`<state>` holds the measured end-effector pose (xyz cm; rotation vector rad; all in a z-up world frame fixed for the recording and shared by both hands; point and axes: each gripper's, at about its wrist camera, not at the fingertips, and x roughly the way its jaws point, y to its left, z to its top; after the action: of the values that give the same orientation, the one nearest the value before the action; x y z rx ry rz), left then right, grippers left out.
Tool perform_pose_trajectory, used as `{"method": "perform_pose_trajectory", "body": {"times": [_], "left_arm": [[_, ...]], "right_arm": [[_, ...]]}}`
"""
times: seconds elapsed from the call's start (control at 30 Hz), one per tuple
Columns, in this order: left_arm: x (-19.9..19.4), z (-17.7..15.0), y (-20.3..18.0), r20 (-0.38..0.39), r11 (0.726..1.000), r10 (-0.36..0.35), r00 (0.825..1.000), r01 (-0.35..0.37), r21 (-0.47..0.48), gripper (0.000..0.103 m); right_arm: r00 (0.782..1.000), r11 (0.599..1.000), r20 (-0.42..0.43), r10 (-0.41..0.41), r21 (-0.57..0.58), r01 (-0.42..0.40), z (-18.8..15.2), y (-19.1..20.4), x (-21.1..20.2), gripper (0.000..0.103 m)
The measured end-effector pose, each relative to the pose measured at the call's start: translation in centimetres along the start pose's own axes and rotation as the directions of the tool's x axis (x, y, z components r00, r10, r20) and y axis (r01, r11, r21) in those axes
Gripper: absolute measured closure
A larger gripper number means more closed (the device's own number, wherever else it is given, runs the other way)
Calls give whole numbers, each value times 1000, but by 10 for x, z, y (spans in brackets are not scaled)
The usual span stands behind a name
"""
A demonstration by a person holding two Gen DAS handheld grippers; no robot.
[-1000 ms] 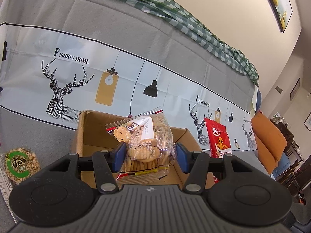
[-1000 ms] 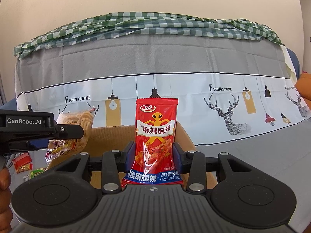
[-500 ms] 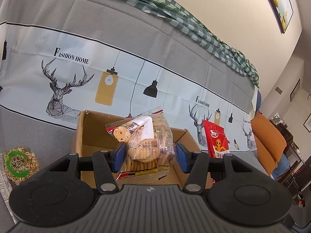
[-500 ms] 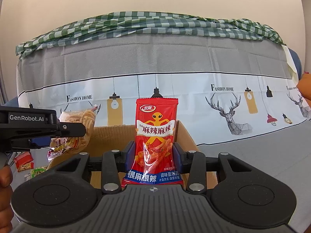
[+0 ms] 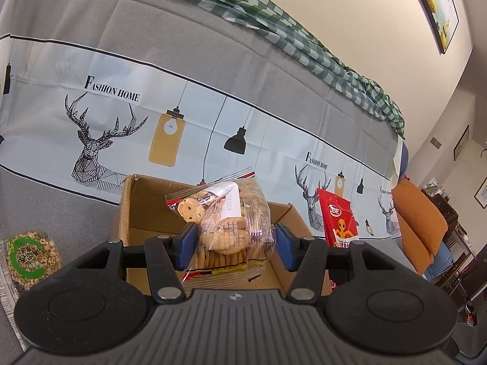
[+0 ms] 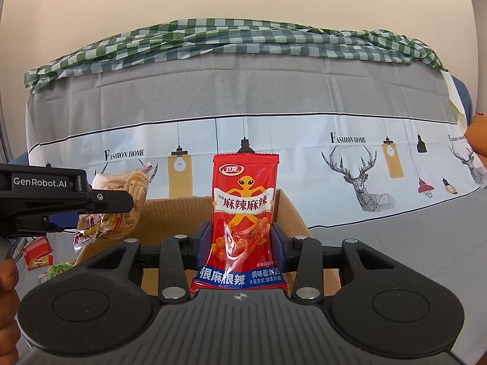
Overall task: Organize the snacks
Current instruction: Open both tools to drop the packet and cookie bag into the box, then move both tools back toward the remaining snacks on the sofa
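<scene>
My left gripper (image 5: 232, 243) is shut on a clear bag of cookies (image 5: 226, 222), held upright above the open cardboard box (image 5: 131, 213). Seen from the right wrist, that same left gripper (image 6: 91, 203) enters at the left with the cookie bag (image 6: 127, 200) hanging from it over the box's left side. My right gripper (image 6: 240, 243) is shut on a tall red spicy-strip packet (image 6: 243, 213), upright over the cardboard box (image 6: 173, 213). The red packet (image 5: 338, 219) also shows at the right of the left wrist view.
A round pack of green-labelled peanuts (image 5: 30, 255) lies left of the box on newspaper. Small red and green snack packs (image 6: 39, 255) lie at the far left. A person's hand (image 6: 7, 289) holds the left gripper. An orange cushion (image 5: 420, 222) sits at the right.
</scene>
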<state>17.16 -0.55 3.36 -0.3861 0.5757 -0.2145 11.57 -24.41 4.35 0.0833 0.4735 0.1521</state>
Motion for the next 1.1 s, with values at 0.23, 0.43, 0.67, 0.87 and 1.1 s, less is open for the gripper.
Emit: {"method": "perform_pose_trajectory", "body": {"times": [0.23,0.43,0.67,0.87,1.1], "left_arm": [[0,0,0,0,1000,-1,1000,1,0,43],[-1,2,-3,-13,1000,-13,1000,13,-6,32],[-4,4,-3,1,1000,-3,1000,3,2,31],[-16,9,1,49,1000,14,999,-15,18,53],[-47,21,16,144,998,50,988,-54,26,73]], "right_arm": [[1000,1000,0,0,-2,0,0,0,-1,60],[1000,1000,-18,6,2,-6,0,0,3,51],[1000,1000,-21,-1,7,1,1,1,2,45],[1000,1000,-16,14,7,-14,1,6,0,45],[999,999,3,46,7,-46,1,20,-9,45]]}}
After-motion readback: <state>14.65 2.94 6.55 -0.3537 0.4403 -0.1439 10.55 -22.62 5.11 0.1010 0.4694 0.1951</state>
